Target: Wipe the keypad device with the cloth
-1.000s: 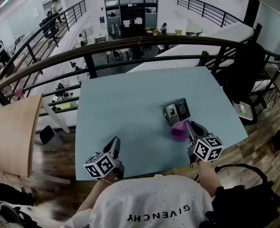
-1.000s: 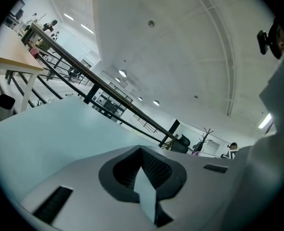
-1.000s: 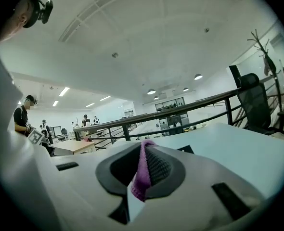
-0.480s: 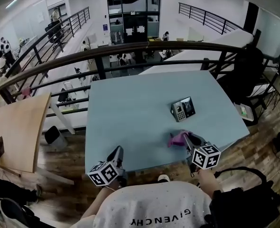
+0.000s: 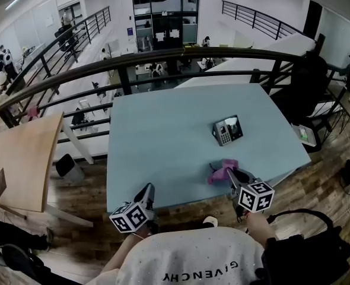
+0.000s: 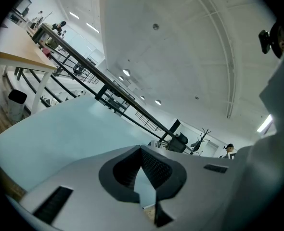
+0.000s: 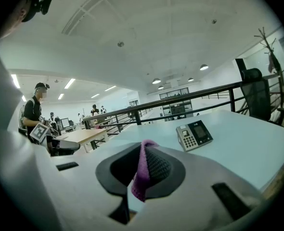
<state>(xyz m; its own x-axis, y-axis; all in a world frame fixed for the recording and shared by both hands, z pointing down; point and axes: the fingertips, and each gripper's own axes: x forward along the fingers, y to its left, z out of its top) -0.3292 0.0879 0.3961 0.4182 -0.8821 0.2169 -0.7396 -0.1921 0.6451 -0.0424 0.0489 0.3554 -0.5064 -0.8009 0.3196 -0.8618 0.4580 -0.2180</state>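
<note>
One light blue table (image 5: 157, 135), four-sided, with a dark curved railing (image 5: 163, 58) past its far edge and one wooden table (image 5: 21, 159) well apart to its left. Its left half and far part lie bare, giving open room.

Two hand-held grippers, both at the table's near edge. The left gripper (image 5: 148, 190), near the near-left corner, has its jaws brought together on nothing; in the left gripper view (image 6: 142, 174) only tabletop shows past them. The right gripper (image 5: 233, 174) is clenched on the cloth, a purple fold pinched between its pads (image 7: 154, 167).

One keypad device (image 5: 227, 129), on the table's right half, in from every edge, apart from the cloth.

One cloth (image 5: 221, 171), purple, bunched just inside the near edge; contact with the tabletop cannot be told.
</note>
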